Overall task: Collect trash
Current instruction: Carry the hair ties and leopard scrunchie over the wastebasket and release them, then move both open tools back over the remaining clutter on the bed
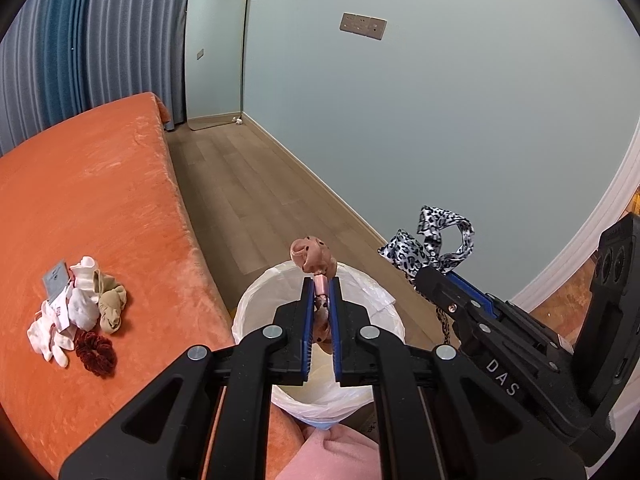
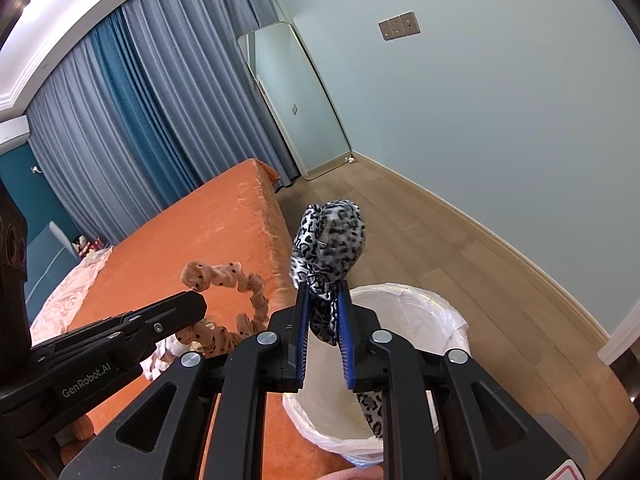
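Observation:
My left gripper (image 1: 321, 280) is shut on a pink, black-dotted fabric band (image 1: 312, 258), held over the white-lined trash bin (image 1: 256, 300). In the right wrist view that band (image 2: 240, 276) curls out from the left gripper (image 2: 200, 300) above the bed's edge. A black-and-white leopard-print band (image 2: 332, 236) sits pinched between the blue pads of my right gripper (image 2: 324, 286), with one end hanging down into the bin (image 2: 440, 304). From the left wrist view, the right gripper (image 1: 420, 276) and its leopard band (image 1: 428, 240) are just right of the bin.
A pile of white and beige socks (image 1: 80, 308), a dark red scrunchie (image 1: 96, 352) and a small grey packet (image 1: 56, 280) lies on the orange bed (image 1: 100, 184). Wooden floor (image 1: 248, 184) runs between bed and wall. A mirror (image 2: 296, 100) leans in the far corner.

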Available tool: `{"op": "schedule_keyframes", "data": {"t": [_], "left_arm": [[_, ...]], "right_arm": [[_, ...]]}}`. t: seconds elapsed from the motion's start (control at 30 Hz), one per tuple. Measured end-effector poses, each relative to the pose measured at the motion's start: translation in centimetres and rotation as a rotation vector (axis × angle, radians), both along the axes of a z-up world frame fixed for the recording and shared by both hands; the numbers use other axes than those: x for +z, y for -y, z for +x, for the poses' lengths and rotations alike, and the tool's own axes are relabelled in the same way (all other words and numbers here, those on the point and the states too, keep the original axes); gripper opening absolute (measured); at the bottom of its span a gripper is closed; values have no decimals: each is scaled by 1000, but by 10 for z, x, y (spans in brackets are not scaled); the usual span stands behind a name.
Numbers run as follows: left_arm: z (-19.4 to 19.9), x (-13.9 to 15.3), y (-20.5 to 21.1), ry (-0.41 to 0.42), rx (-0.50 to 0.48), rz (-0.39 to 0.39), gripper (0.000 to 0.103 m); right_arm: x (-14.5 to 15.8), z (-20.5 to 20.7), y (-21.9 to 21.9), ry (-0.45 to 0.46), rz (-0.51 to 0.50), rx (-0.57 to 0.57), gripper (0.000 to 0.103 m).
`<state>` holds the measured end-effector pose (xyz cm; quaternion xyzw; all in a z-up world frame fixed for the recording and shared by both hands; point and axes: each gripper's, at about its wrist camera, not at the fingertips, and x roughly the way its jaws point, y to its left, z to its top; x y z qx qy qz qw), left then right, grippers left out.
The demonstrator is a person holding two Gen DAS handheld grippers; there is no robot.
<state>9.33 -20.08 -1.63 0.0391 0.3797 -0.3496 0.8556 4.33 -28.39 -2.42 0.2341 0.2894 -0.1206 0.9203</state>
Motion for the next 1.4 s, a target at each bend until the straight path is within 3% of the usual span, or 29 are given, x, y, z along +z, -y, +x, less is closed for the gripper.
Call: {"op": "schedule_keyframes", "data": {"t": [0.1,0.2,0.27,0.33,0.9,1.1,1.4], "left_arm": [[0,0,2,1,-2,-6,10],[1,1,3,5,12,-11,28],[2,3,2,10,21,-18,42],[2,4,1,12,28,-22,45],[12,8,-33,-9,93,-52,46],[19,9,-57,-21,131,-71,46],[38,3,-110,-52,214,-101,48]], "right_arm": [[1,1,1,-2,-11,-14,19],[2,1,3,4,-15,-28,30],[3,1,3,6,-18,-30,30],[4,1,1,3,-25,-28,31],[11,17,-22,-6,-66,24,38],[15,25,-40,-8,-87,51,46],[18,48,-80,-28,-119,126,49]]}}
